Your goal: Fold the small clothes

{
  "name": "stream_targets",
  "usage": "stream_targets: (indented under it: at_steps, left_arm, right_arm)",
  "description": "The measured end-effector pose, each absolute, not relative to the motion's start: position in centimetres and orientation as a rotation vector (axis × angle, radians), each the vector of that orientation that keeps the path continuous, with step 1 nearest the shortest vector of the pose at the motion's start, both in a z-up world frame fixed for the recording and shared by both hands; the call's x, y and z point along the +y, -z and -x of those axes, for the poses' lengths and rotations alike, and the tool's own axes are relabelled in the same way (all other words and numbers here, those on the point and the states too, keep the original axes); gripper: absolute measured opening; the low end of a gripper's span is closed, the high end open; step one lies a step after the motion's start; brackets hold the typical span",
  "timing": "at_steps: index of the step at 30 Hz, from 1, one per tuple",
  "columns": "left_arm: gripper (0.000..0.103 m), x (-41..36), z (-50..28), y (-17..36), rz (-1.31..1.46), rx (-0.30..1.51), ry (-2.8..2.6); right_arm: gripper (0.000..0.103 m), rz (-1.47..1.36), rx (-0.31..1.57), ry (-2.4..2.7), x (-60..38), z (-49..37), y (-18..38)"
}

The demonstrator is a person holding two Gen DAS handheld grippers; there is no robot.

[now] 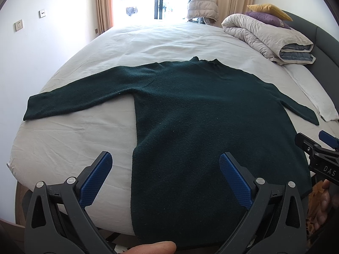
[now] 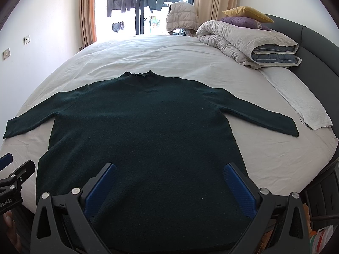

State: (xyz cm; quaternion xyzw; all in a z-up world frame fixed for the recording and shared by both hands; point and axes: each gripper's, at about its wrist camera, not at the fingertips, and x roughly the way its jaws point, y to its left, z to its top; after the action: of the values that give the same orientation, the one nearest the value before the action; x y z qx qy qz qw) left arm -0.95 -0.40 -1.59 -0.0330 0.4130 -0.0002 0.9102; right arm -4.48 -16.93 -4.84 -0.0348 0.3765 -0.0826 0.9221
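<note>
A dark green long-sleeved sweater [image 1: 190, 110] lies flat on the bed, collar away from me, both sleeves spread out; it also shows in the right wrist view [image 2: 144, 131]. My left gripper [image 1: 165, 158] is open, above the sweater's lower left hem edge, holding nothing. My right gripper [image 2: 170, 169] is open, above the lower right part of the hem, holding nothing. Each gripper shows at the edge of the other's view, the right one [image 1: 317, 148] and the left one [image 2: 12, 177].
The bed has a white sheet [image 1: 74, 137]. A rolled duvet [image 1: 264, 36] with yellow and purple pillows [image 1: 269, 10] lies at the far right by the headboard. A folded white towel [image 2: 300, 105] lies right of the sweater. A window and curtains are behind.
</note>
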Motion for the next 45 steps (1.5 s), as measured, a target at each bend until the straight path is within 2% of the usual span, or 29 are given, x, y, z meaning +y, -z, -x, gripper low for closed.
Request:
stream_targets:
  at_steps: [8,11,17,23,27,35,38,45]
  left_arm:
    - [0.103,4.7,0.6,1.8,0.253,0.822,0.019]
    - [0.103,8.6,0.3,1.8,0.385,0.744,0.072]
    - [0.103,17.6,-1.1,4.6,0.674,0.786,0.036]
    - [0.103,28.7,-0.3,7.4,1.119,0.555,0.001]
    - [0.103,33.3,0.1,9.3,1.3,0.44,-0.047]
    - [0.101,36.6,2.7,10.2,1.401,0.282,-0.075]
    - [0.1,38.1,1.7,10.6,1.42,0.28,-0.063]
    - [0.073,42.0,1.4,13.0,1.508,0.274,-0.078]
  right_arm:
    - [0.103,0.076,0.778,0.15,-15.8,3.9,5.6]
    - [0.103,0.079,0.766,0.124,-15.0,3.4,5.6]
    - [0.103,-0.01,0.71,-0.016,-12.8,2.1,4.7]
    - [0.103,-0.086,0.68,-0.145,-10.2,1.0,4.3]
    - [0.093,-0.093,0.706,-0.219,-8.3,0.5,4.6]
    - [0.091,-0.088,0.756,-0.267,-5.9,-0.2,5.7]
    - [0.09,-0.089,0.765,-0.275,-5.8,-0.1,5.8]
    - [0.09,-0.125,0.758,-0.289,-6.2,0.2,5.7]
